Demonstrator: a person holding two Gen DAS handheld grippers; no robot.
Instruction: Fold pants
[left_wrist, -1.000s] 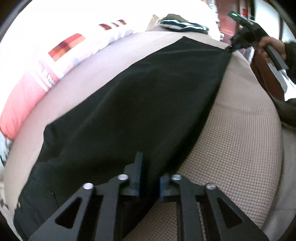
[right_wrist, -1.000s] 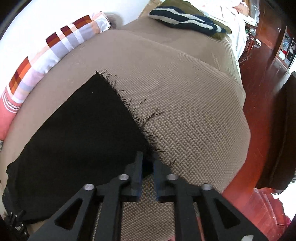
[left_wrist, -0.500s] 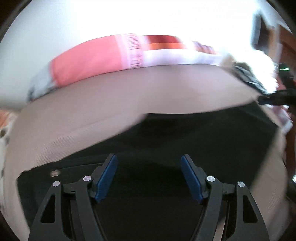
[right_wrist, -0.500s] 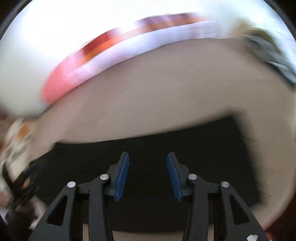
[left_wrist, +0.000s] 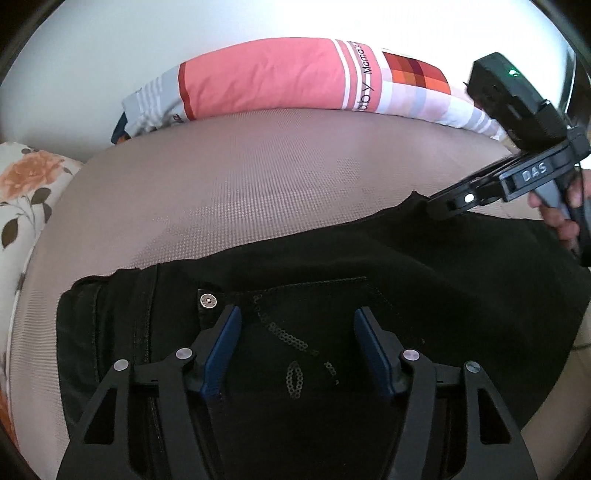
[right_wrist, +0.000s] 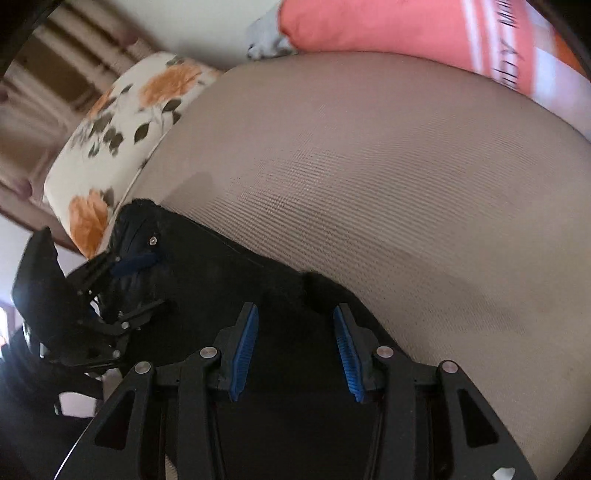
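Beige mattress (left_wrist: 277, 177) holds black pants (left_wrist: 369, 266); striped pillow (left_wrist: 280, 77) reads "Mama's baby".

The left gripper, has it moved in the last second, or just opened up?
Yes. The left gripper swung from the pants' side edge to over the sequined back pocket, turning to face the pink pillow, and it opened.

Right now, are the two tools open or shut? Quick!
Left tool: open, holding nothing, over the black pants.
Right tool: open, holding nothing, also over the pants.
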